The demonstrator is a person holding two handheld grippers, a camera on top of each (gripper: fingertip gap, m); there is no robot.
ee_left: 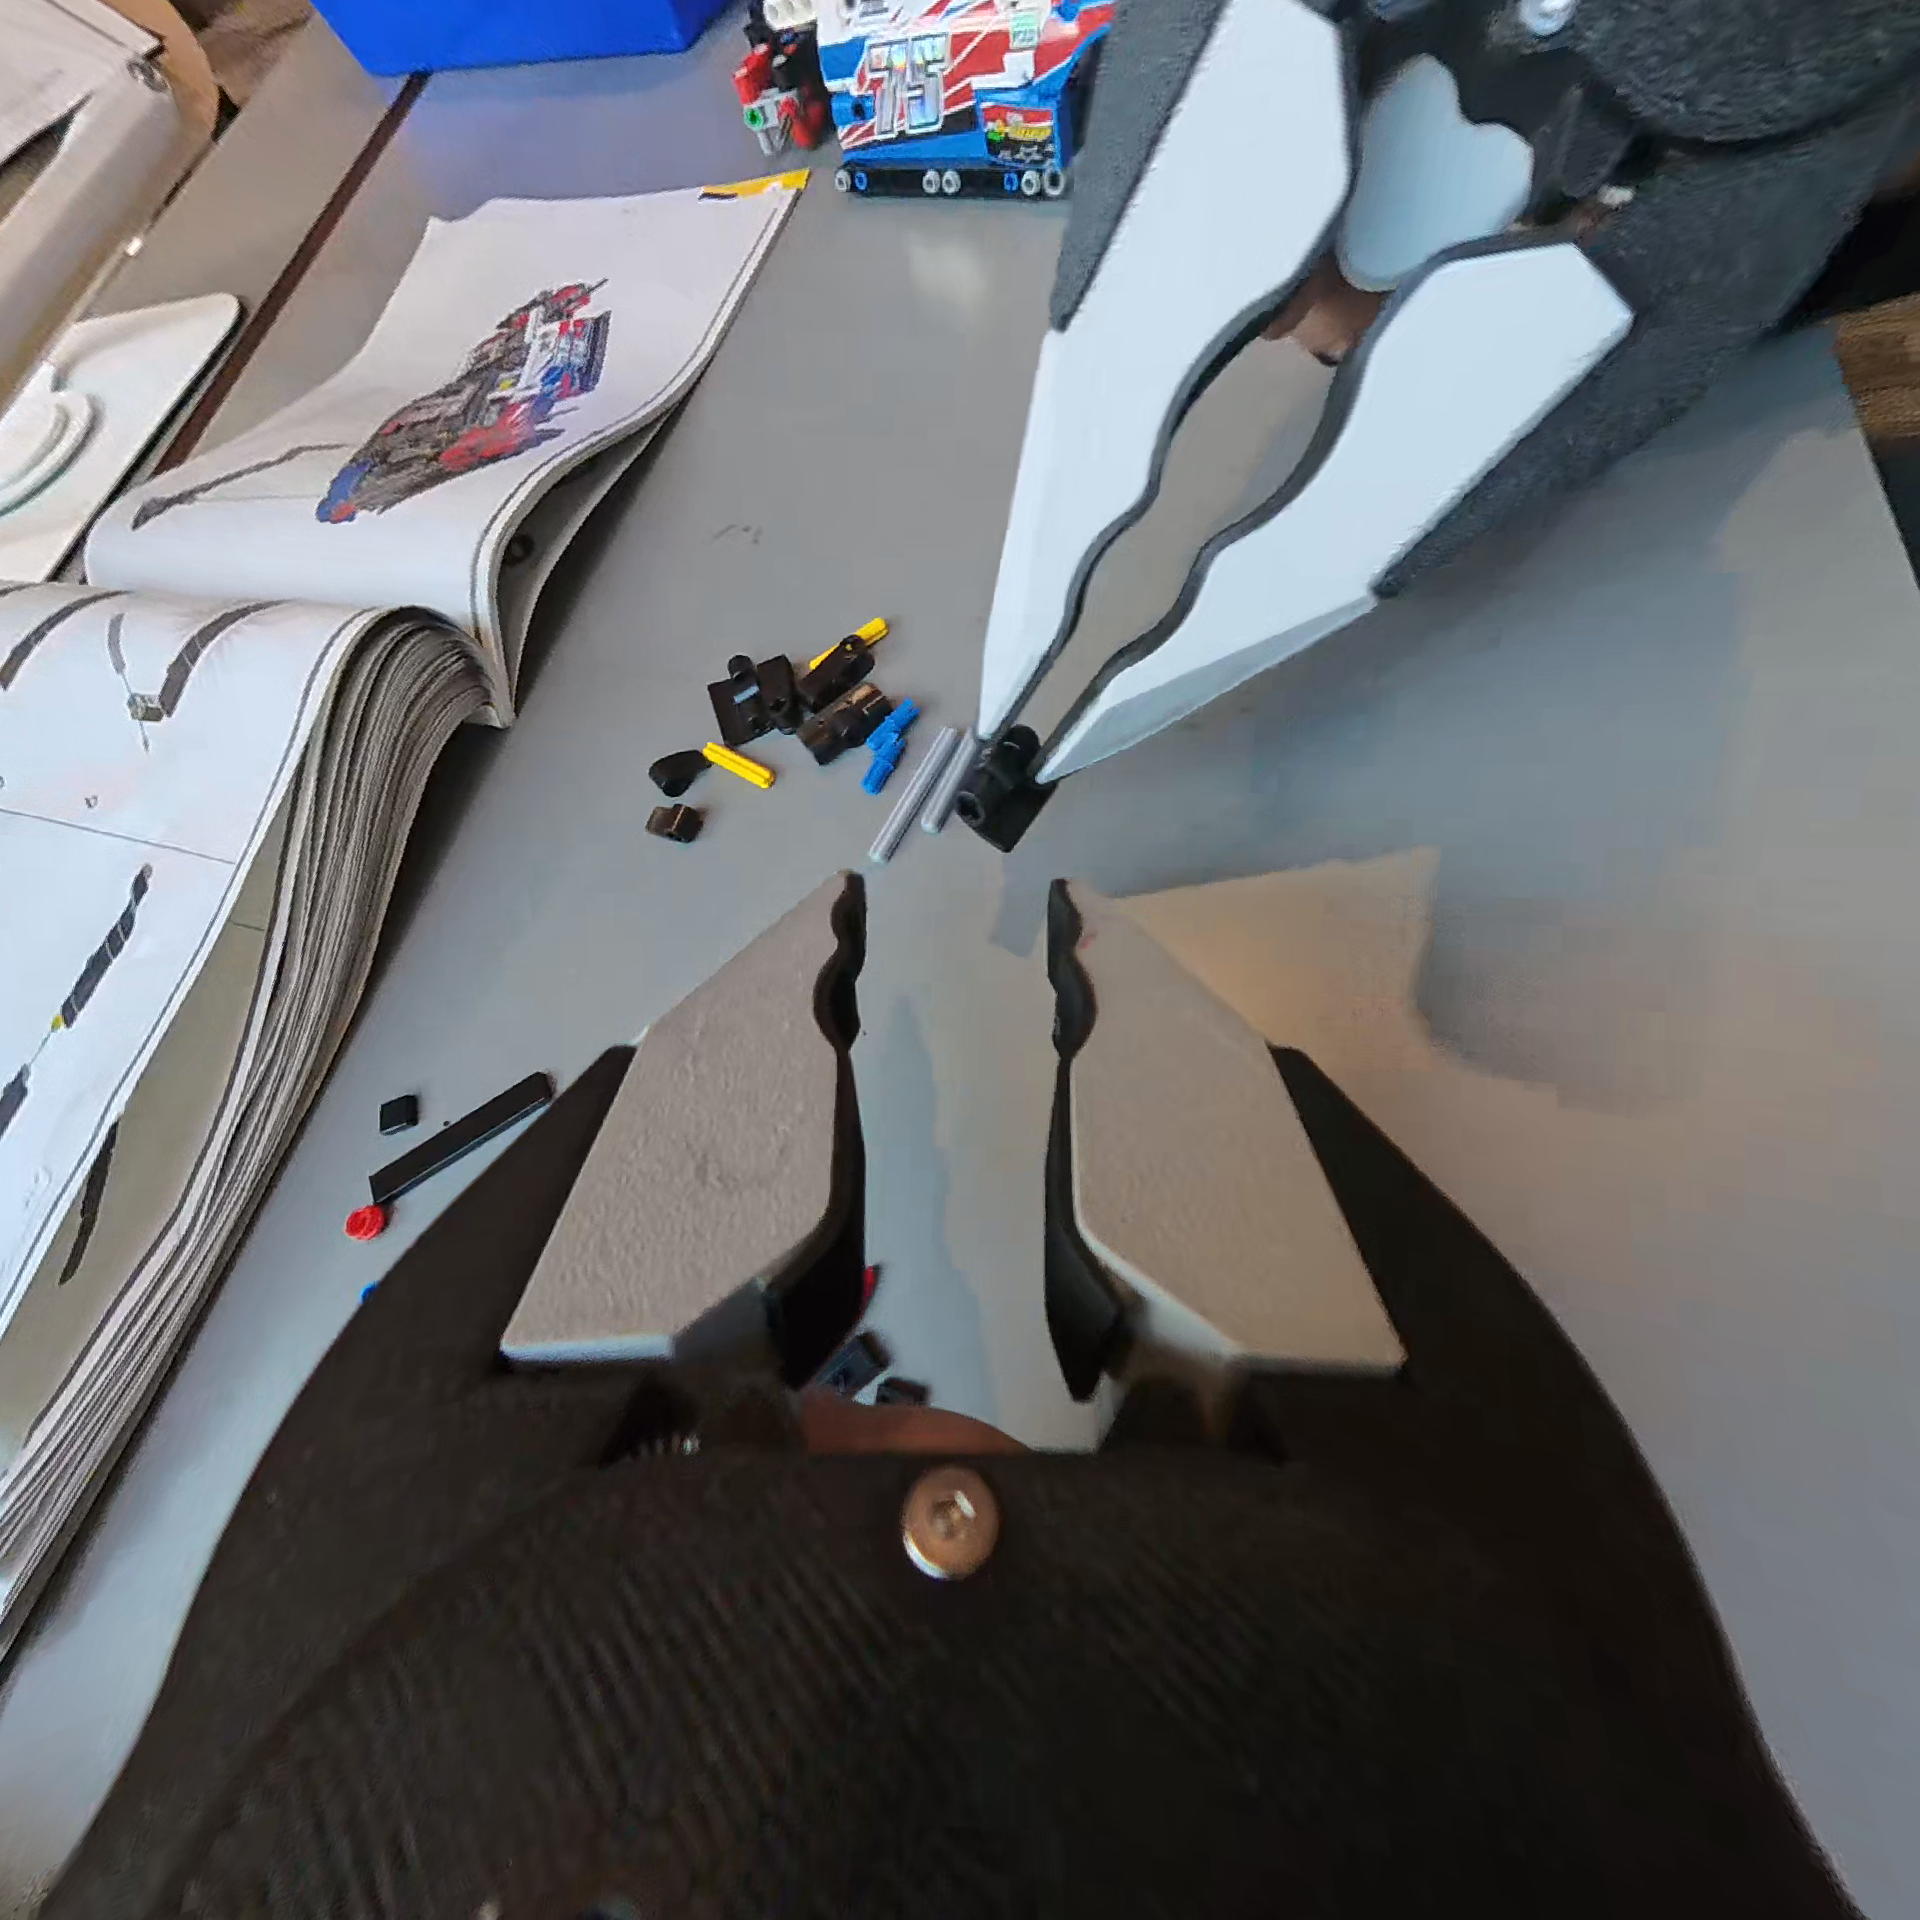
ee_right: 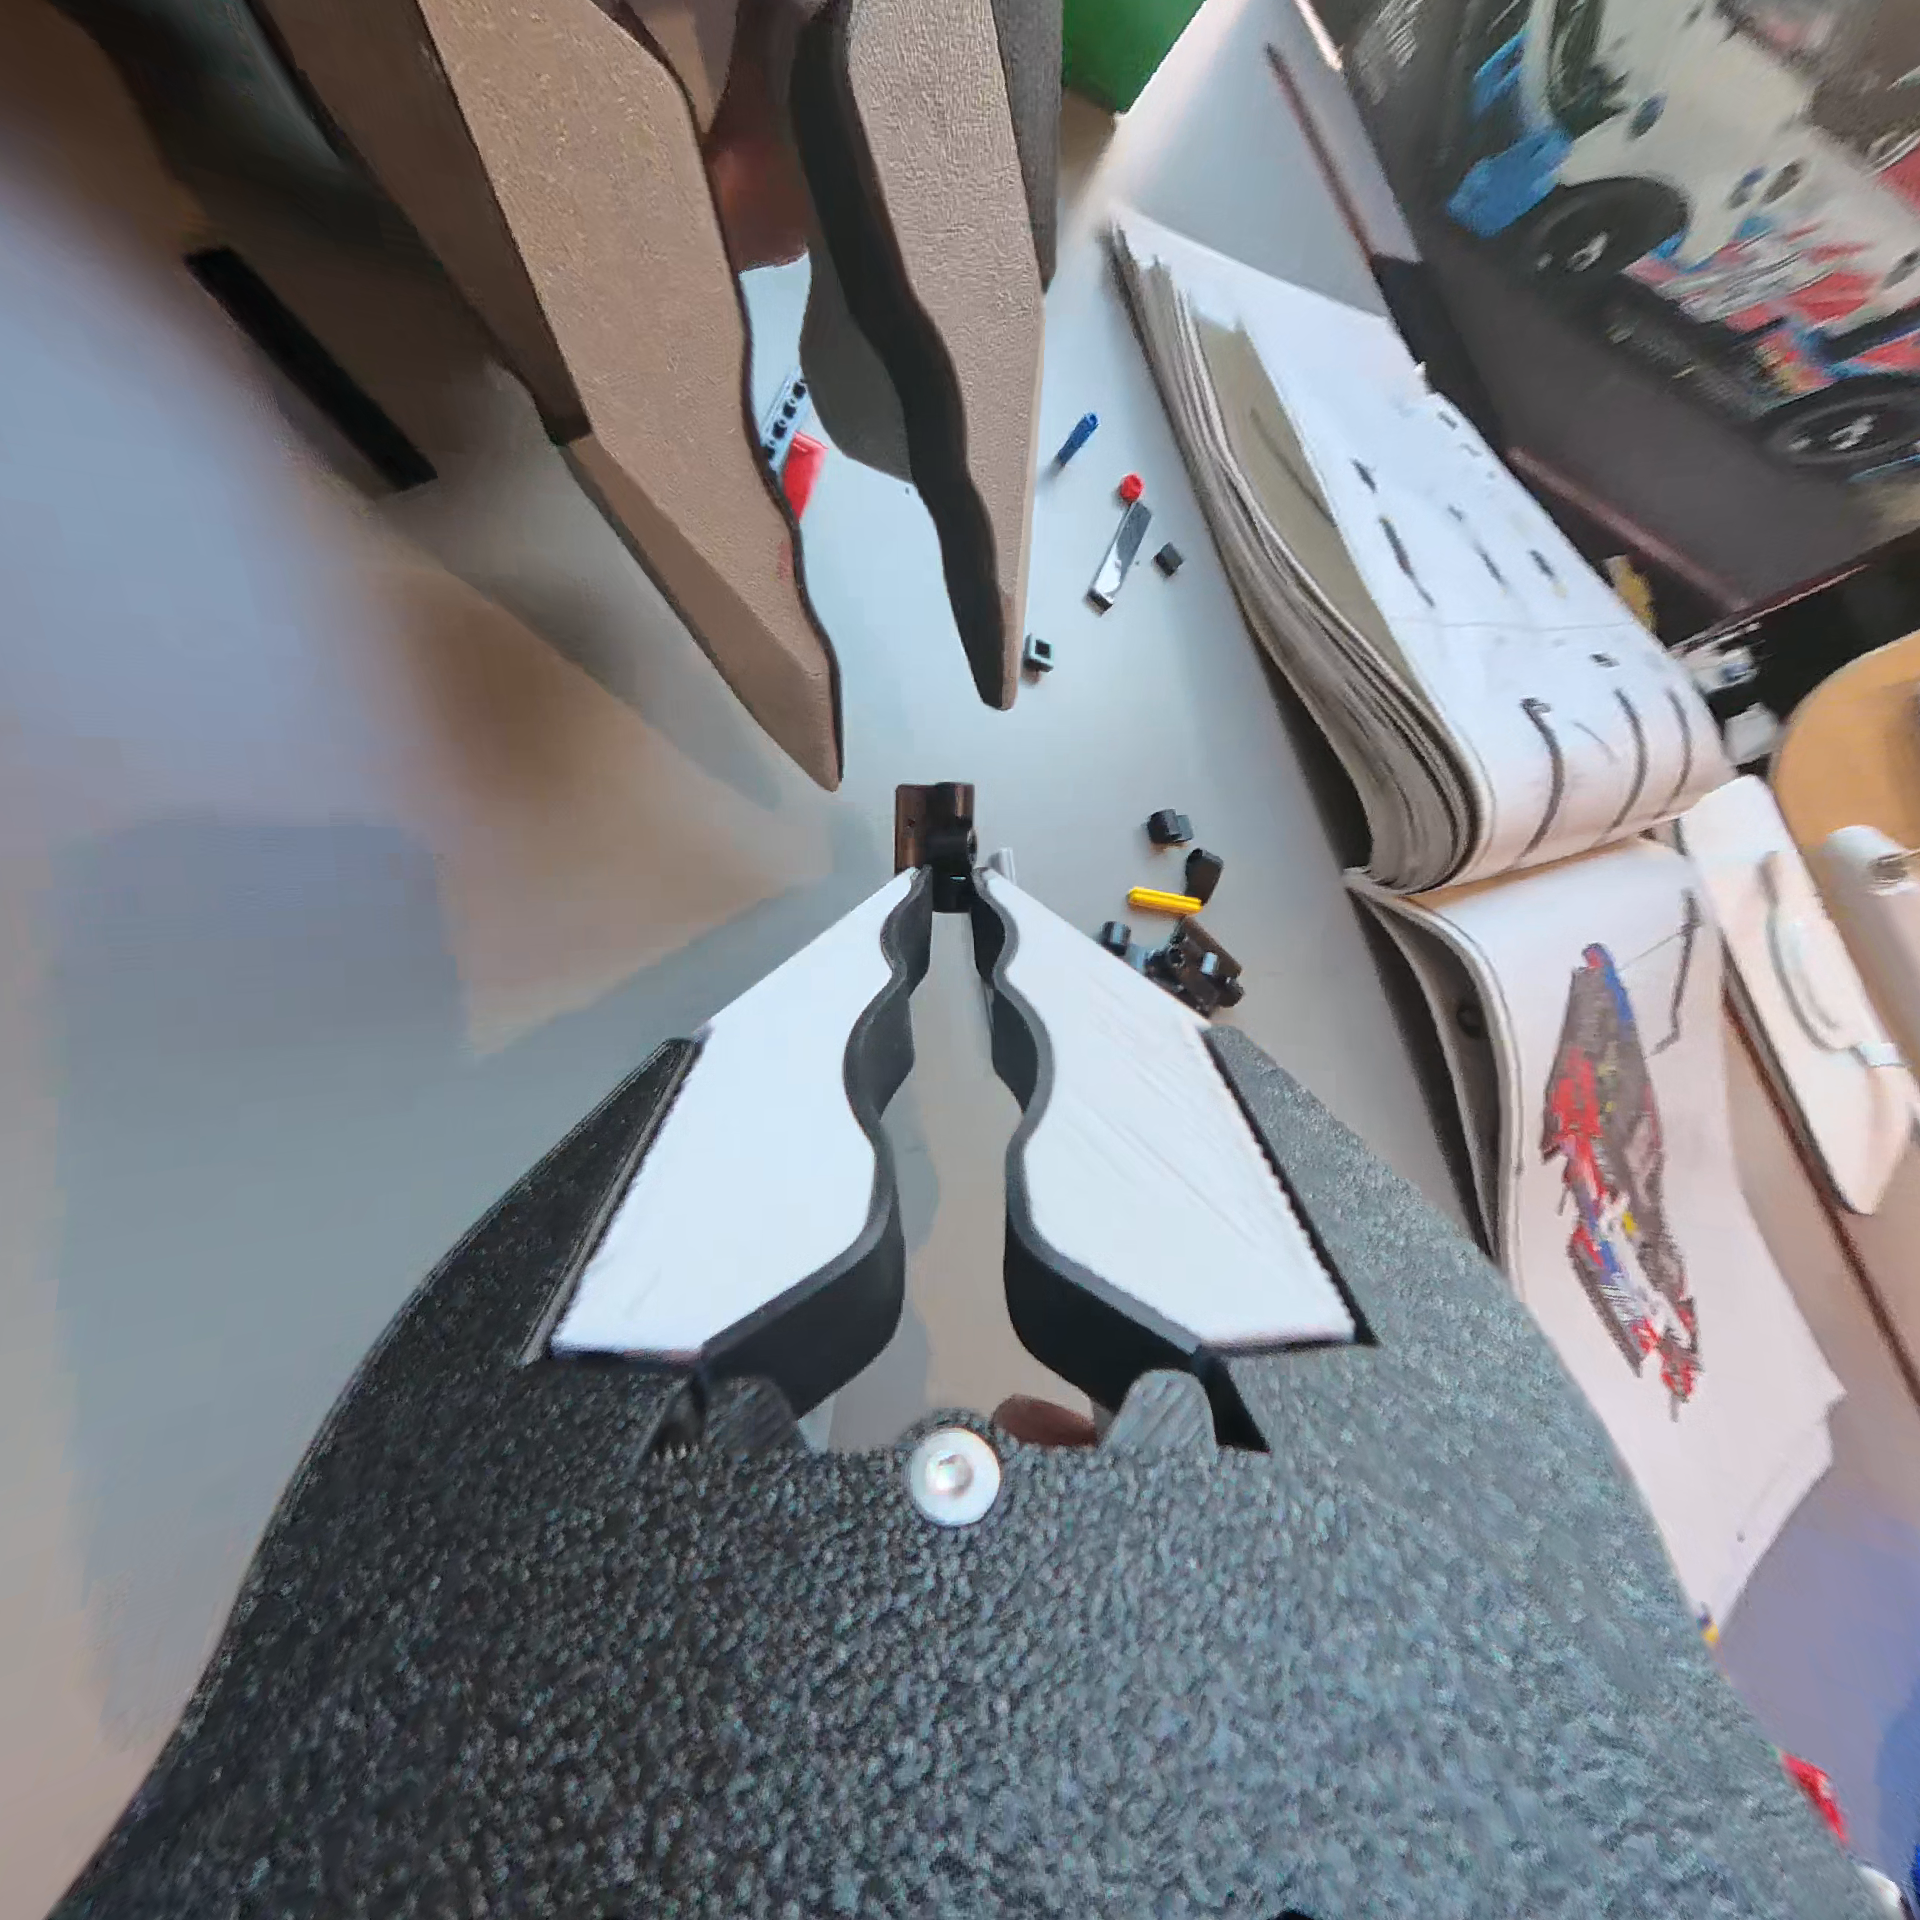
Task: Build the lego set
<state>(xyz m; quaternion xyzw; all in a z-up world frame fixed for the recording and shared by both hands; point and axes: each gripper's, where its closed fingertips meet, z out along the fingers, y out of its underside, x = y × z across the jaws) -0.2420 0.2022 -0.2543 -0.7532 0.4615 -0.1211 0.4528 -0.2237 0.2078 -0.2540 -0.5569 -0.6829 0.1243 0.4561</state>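
Grippers meet over loose bricks at frame centre.
Right gripper [ee_left: 1010,750] pinches a black piece [ee_left: 1000,792]; left gripper [ee_left: 956,896], fingers parted, below.

Bare grey table [ee_left: 1351,727] right; loose pieces [ee_left: 790,717] and open manual [ee_left: 312,623] crowd the left.

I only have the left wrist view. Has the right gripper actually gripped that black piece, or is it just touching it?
Observer: Gripped. In the right wrist view, the right gripper has its fingers closed on the narrow upright part of the black piece.
Operator: Anything hidden behind my left gripper?
Observer: Yes, a grey holed beam and a red piece show between its open fingers.
Operator: Where's the box?
Observer: Beyond the open manual stands a dark box with a car picture.
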